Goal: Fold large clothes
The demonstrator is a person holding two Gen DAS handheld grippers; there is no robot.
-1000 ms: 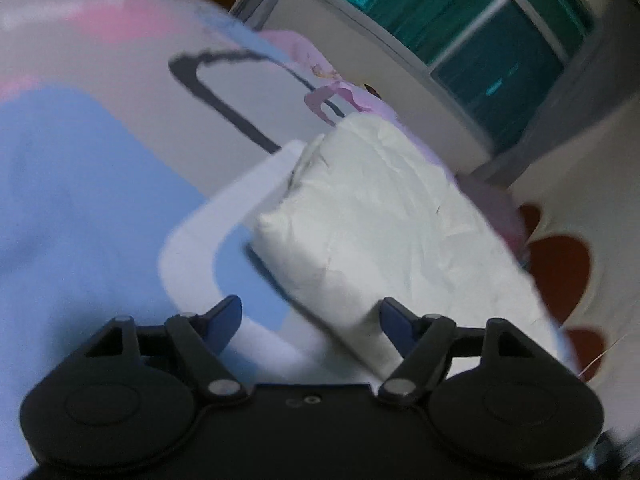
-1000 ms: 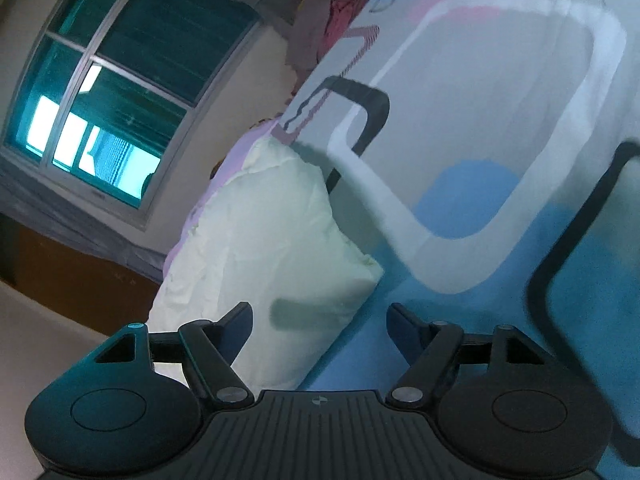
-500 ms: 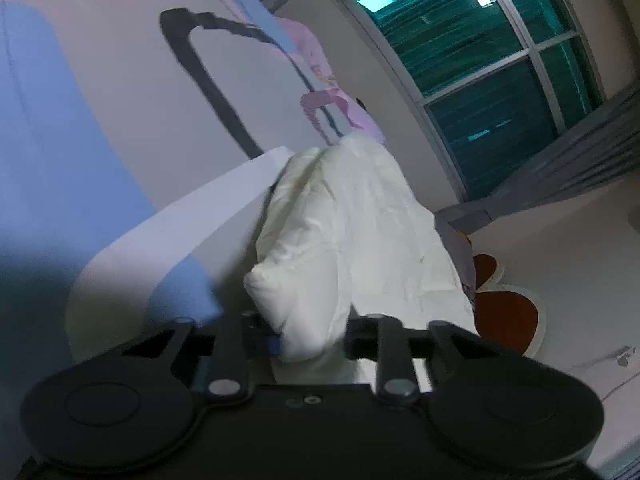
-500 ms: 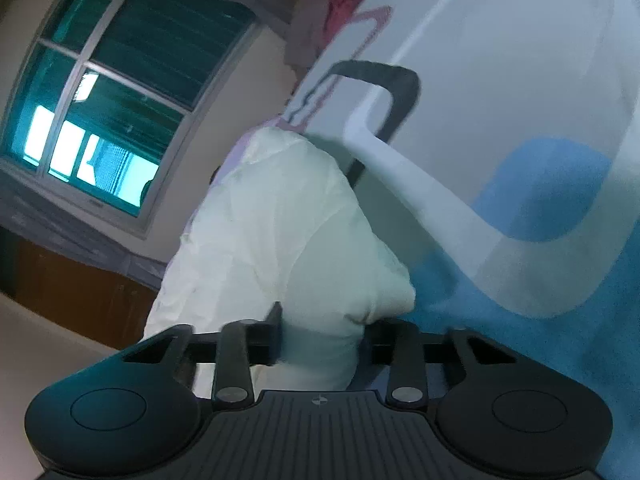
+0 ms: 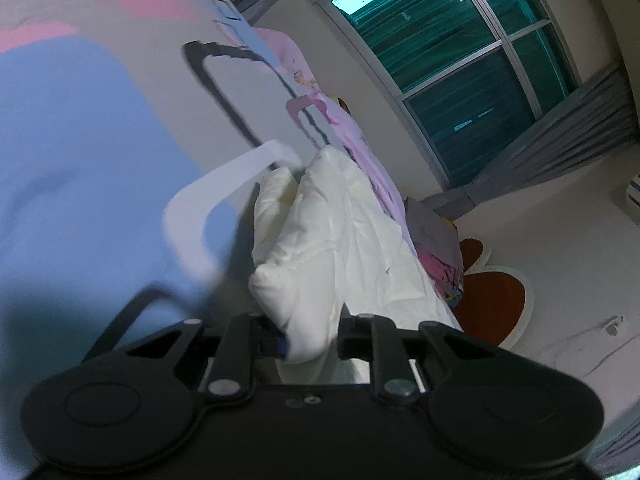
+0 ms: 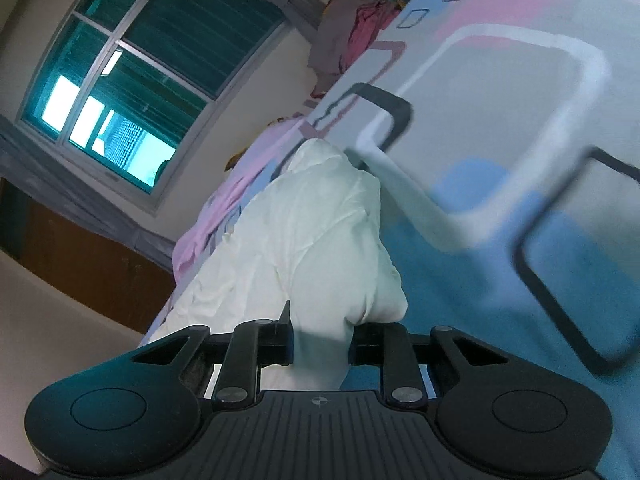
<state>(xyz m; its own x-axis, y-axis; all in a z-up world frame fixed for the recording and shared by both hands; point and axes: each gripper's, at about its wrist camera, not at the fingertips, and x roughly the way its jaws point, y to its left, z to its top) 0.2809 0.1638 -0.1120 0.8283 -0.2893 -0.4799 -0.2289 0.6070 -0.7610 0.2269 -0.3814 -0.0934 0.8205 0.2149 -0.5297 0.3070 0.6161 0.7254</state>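
Note:
A cream-white garment point(image 5: 340, 220) lies folded along the edge of a bed with a blue, grey and pink patterned sheet point(image 5: 80, 140). My left gripper point(image 5: 310, 340) pinches one near corner of it, the cloth bunched between the pads, and its jaws are still closing. In the right wrist view the same white garment point(image 6: 312, 240) rises from the sheet point(image 6: 500, 120) into my right gripper point(image 6: 320, 344), whose jaws are also closing, with the pads pressing a fold of cloth at the other near corner. Both corners are lifted off the sheet.
A heap of grey and pink clothes point(image 5: 436, 248) point(image 6: 352, 40) sits at the bed's far end. Behind it is a wall with a window point(image 5: 460, 60) point(image 6: 140, 72). An orange mat point(image 5: 492, 300) lies on the floor beside the bed.
Both grippers went from wide open around the garment's corners to clamped on them. The corners have been drawn up off the sheet and the cloth has bunched and lifted.

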